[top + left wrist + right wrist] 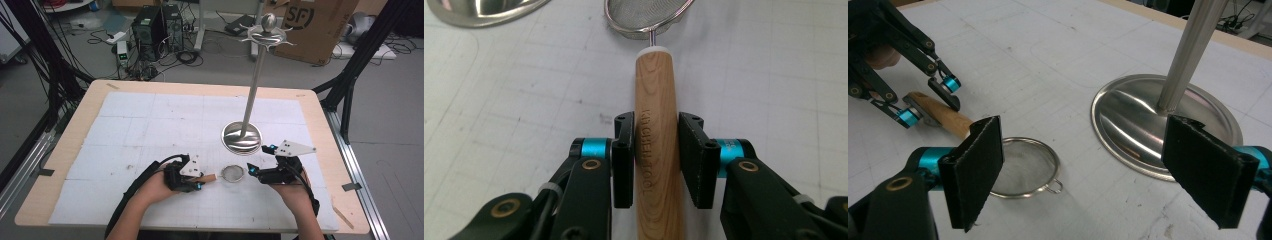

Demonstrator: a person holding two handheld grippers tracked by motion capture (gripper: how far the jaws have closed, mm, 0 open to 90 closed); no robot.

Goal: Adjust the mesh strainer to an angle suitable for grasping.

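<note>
A small mesh strainer [232,173] with a wooden handle [656,145] is seen lying on the white mat [150,125] that covers the table [60,150], close to the table's near edge and roughly midway along it. Its round sieve is laid flat on the mat, and a small wire loop is carried on the rim opposite the handle.

The handle is bracketed by the 2 jaws of the left gripper [656,152]. In the left gripper view, the left pad is set against the wood, while a thin sliver of gap appears beside the right pad; whether the handle is truly pinched cannot be told. Lettering is printed along the handle between the pads.

The right gripper [1098,170] is held just to the right of the strainer, with its 2 jaws spread wide and nothing gripped between them. In its own view, the sieve is seen near the left jaw and the stand's base [1168,125] near the right jaw.

The base belongs to a tall metal stand [255,85], which is placed upright just behind the strainer, toward the table's middle. Its pole is topped by a ball and curved hooks.
</note>
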